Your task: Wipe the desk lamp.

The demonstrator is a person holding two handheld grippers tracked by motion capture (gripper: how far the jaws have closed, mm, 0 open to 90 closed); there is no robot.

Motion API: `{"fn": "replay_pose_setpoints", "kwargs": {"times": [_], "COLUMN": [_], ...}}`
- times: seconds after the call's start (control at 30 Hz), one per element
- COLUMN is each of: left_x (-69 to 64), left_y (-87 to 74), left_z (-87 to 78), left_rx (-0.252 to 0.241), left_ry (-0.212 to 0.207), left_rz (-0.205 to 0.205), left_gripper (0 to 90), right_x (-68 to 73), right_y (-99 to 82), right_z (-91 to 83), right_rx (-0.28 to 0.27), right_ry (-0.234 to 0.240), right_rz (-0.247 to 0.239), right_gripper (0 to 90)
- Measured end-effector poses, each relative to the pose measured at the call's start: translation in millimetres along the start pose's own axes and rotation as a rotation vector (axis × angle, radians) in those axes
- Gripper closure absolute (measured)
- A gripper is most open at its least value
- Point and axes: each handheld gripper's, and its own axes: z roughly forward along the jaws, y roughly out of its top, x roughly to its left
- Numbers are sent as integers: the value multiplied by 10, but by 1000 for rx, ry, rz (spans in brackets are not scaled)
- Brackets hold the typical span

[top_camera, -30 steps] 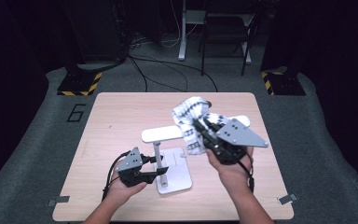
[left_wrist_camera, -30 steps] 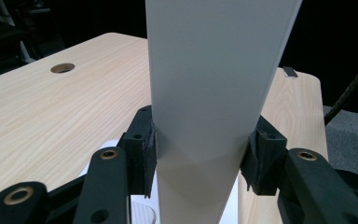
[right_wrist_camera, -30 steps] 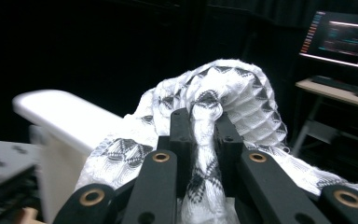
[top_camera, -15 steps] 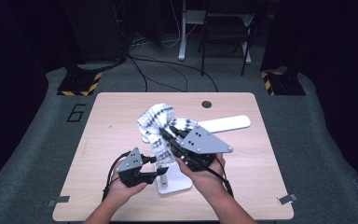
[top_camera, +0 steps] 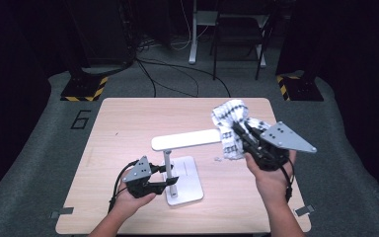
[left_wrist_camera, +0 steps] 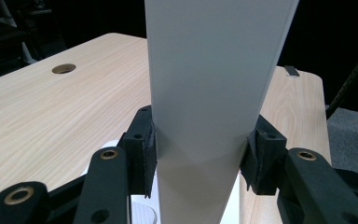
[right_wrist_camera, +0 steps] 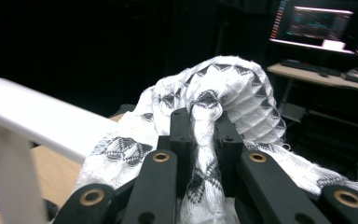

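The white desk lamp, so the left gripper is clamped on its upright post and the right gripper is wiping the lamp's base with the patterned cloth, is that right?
Not quite. The left gripper does clamp the post, but the high view shows the right gripper holding the patterned cloth at the end of the lamp's horizontal head, not the base.

The room is dark. A light wooden table [top_camera: 128, 123] stands on a grey floor [top_camera: 39, 148]. Black cables [top_camera: 177, 79] lie behind it. Yellow and black striped blocks [top_camera: 81, 91] sit near the far corners. A screen [right_wrist_camera: 314, 23] glows on a desk.
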Motion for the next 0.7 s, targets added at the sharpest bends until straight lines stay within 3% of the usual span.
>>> {"fn": "replay_pose_setpoints", "kwargs": {"times": [0.17, 0.43, 0.57, 0.67, 0.7], "left_x": [-4, 6, 0, 0, 2], "left_y": [-4, -3, -3, -6, -6], "left_z": [0, -8, -1, -1, -7], "left_rx": [-2, 3, -1, -3, 1], "left_ry": [-1, -7, -3, -1, -6], "left_rz": [-5, -8, -11, -11, -16], "left_gripper": [528, 528, 528, 528, 528], "right_x": [-202, -212, -51, 169, 322], "right_y": [-28, -31, -4, 40, 72], "right_z": [-116, -151, -53, 74, 154], "right_rx": [18, 13, 10, 1, 0], "right_ry": [-57, -92, -42, 25, 63], "right_rz": [29, 18, 8, -21, -43], "right_gripper": [812, 812, 813, 813, 813]}}
